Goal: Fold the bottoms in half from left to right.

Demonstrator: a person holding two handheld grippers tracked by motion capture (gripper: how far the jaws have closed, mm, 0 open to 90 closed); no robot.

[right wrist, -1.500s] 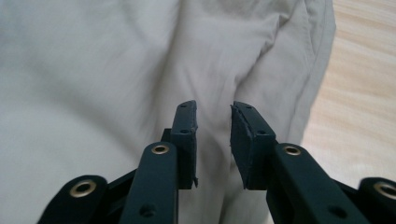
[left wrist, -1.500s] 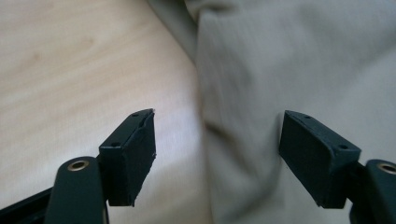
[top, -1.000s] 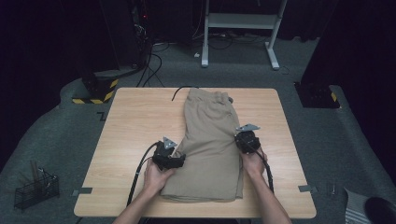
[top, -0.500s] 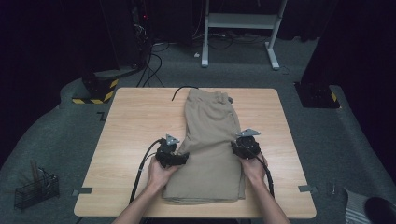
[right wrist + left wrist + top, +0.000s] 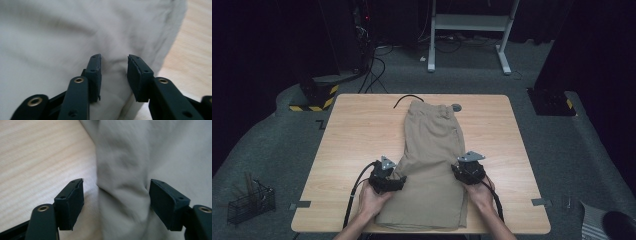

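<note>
A pair of folded khaki trousers lies lengthwise down the middle of the wooden table, waistband at the far end. My left gripper is at the cloth's left edge; in the left gripper view its jaws stand wide open astride a raised fold of the trousers. My right gripper is at the right edge. In the right gripper view its jaws have just been opening and stand apart over the fabric, with a small ridge of cloth between them, unpressed.
A black cable end and a small grey round piece lie by the waistband at the far edge. On the floor are a wire basket at the left and a white desk frame behind.
Both hands have drawn back toward the near edge of the table along the sides of the trousers; the right one also shifted a little inward.
</note>
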